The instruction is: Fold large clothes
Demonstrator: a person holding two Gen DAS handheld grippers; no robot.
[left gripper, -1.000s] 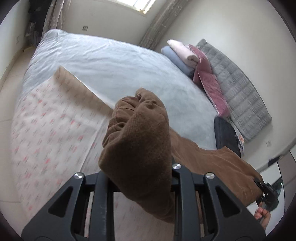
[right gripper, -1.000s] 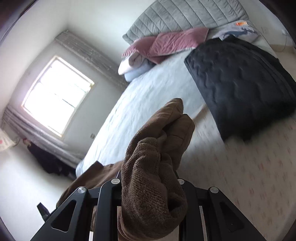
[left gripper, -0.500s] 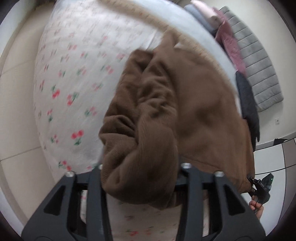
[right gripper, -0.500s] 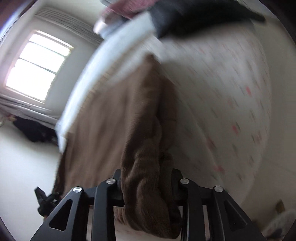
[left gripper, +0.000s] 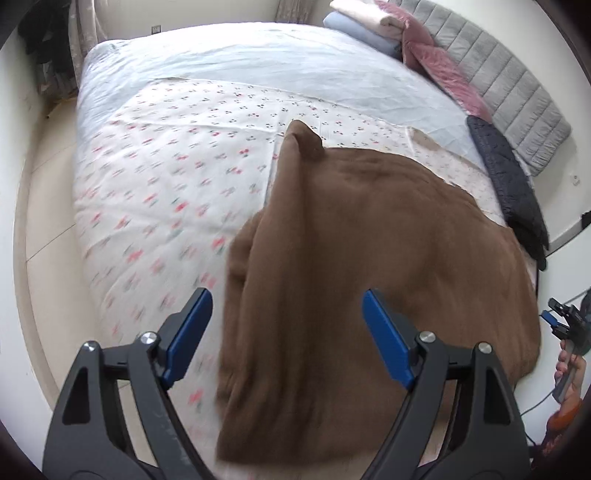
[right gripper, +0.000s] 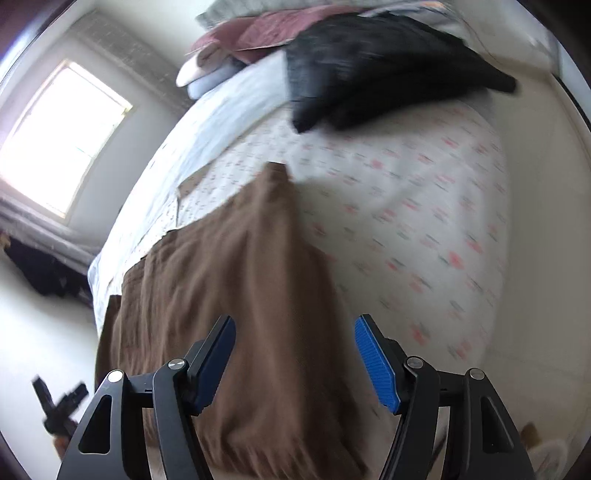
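A large brown garment (left gripper: 369,251) lies spread over the near part of the bed, on a white sheet with small red flowers (left gripper: 159,192). In the left wrist view my left gripper (left gripper: 286,325) hangs just above the cloth's left edge, its blue pads (left gripper: 190,328) wide apart and opening, touching nothing. The right wrist view shows the same brown garment (right gripper: 229,295) from its other end. My right gripper (right gripper: 293,354) hovers over that edge, jaws opening, blue pads (right gripper: 375,363) clear of the fabric. The other gripper (left gripper: 565,325) shows at the far right with a hand (left gripper: 567,373) on it.
A black quilted cushion (right gripper: 373,70) lies on the bed past the garment. Pink and pale folded bedding (left gripper: 373,18) and a grey padded headboard (left gripper: 509,88) are at the far end. The floor (left gripper: 44,236) runs along the bed's edge. A bright window (right gripper: 62,136) is on the wall.
Both grippers held bunched brown cloth a second ago. They swung down toward the bed and opened; the garment now lies spread flat, free of both sets of pads.
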